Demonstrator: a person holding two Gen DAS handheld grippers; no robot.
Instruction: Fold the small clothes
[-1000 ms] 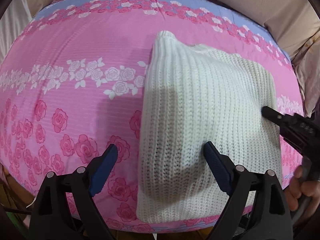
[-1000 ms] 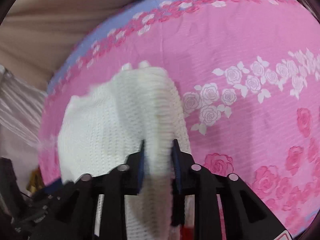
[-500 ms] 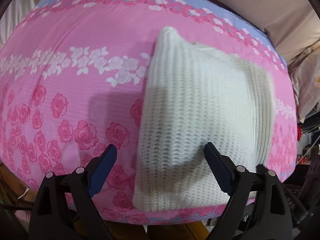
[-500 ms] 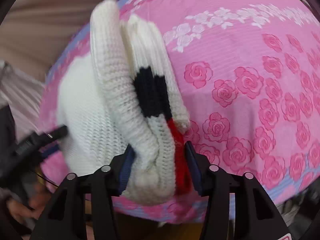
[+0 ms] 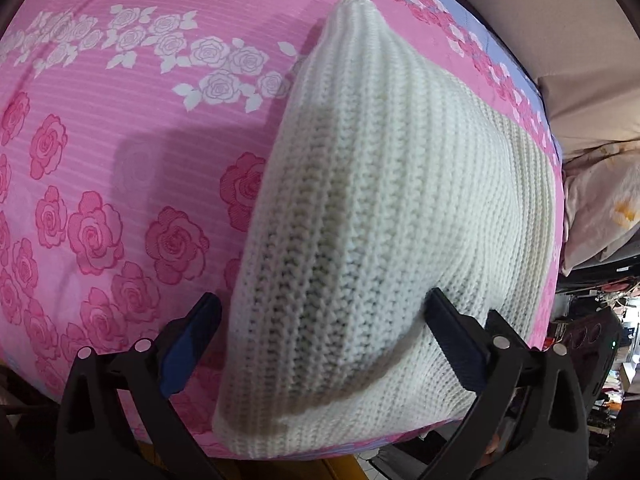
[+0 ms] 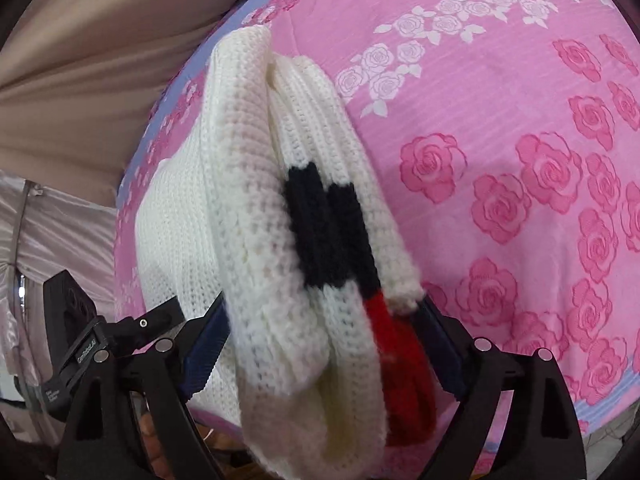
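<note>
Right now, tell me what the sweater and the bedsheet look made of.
Sweater: chunky rib knit, likely wool or acrylic yarn, matte cream; black and red bands show in the right view. Bedsheet: thin woven cloth, probably cotton or polyester, with fine stripes and printed roses.

You can read almost nothing here. At the lower left of the right wrist view, the black device (image 6: 86, 350) beside the hand-held gripper bears small white lettering, too blurred and tiny to make out. No other writing shows.
</note>
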